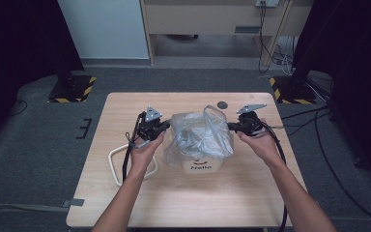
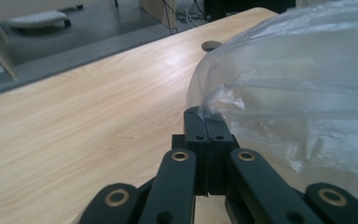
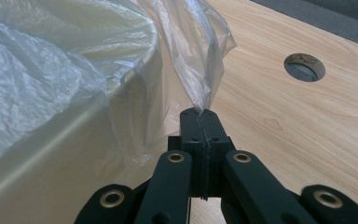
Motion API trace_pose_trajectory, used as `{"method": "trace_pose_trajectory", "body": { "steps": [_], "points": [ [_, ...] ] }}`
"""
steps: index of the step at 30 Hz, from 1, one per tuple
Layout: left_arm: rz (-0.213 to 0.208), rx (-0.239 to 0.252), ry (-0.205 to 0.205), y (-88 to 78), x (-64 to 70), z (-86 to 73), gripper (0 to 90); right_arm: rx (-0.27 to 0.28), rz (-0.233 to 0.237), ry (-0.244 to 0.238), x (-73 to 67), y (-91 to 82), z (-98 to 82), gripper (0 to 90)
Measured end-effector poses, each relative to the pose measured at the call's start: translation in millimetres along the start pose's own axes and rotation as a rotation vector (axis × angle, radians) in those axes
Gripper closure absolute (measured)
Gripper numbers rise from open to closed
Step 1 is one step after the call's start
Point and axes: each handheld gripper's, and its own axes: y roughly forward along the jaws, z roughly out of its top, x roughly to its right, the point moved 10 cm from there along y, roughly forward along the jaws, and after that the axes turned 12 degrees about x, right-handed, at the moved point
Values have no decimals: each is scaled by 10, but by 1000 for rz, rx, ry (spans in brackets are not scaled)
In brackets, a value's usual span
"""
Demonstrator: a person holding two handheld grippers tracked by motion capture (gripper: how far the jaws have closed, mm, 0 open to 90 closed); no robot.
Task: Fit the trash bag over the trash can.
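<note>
A white bin [image 1: 201,166] printed "Hello" stands mid-table, draped in a clear plastic bag [image 1: 200,133]. My left gripper [image 1: 168,125] is at the bin's left side. In the left gripper view its jaws [image 2: 205,114] are shut, with a crumpled edge of the bag [image 2: 298,93] pinched at their tips. My right gripper [image 1: 230,126] is at the bin's right side. In the right gripper view it [image 3: 200,114] is shut on a raised flap of the bag [image 3: 196,56], beside the bin's rim [image 3: 121,84].
A cream loop-shaped frame [image 1: 116,162] lies flat on the wooden table [image 1: 183,203], left of the bin and under my left forearm. A round cable hole [image 1: 222,104] sits behind the bin. Striped stand bases [image 1: 72,89] flank the table's far corners.
</note>
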Motion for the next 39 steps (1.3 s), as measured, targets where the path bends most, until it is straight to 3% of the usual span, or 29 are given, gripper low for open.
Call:
{"method": "trace_pose_trajectory", "body": {
  "steps": [3,14,20,21,23,28,31,39],
  "points": [
    [1,-11,-43,73,-20,-69,900,-7,-5,4,16,25,-14,900],
    [-3,-113,-49,158,-25,-299,900,-67,-12,20,54,120,-182,900],
    [3,-135,-49,200,-50,-440,900,-86,-7,36,44,161,-277,900],
    [10,-121,-73,218,-40,-446,900,-87,-3,43,40,162,-286,900],
    [3,-139,-54,211,-52,-472,900,-92,0,47,34,163,-304,900],
    [16,-118,-87,235,-32,-474,900,-100,-1,50,43,184,-337,900],
    [6,-155,-54,209,-48,-519,900,-109,4,50,24,200,-358,900],
    [4,-171,-67,220,-48,-568,900,-122,11,59,-5,218,-422,900]
  ]
}}
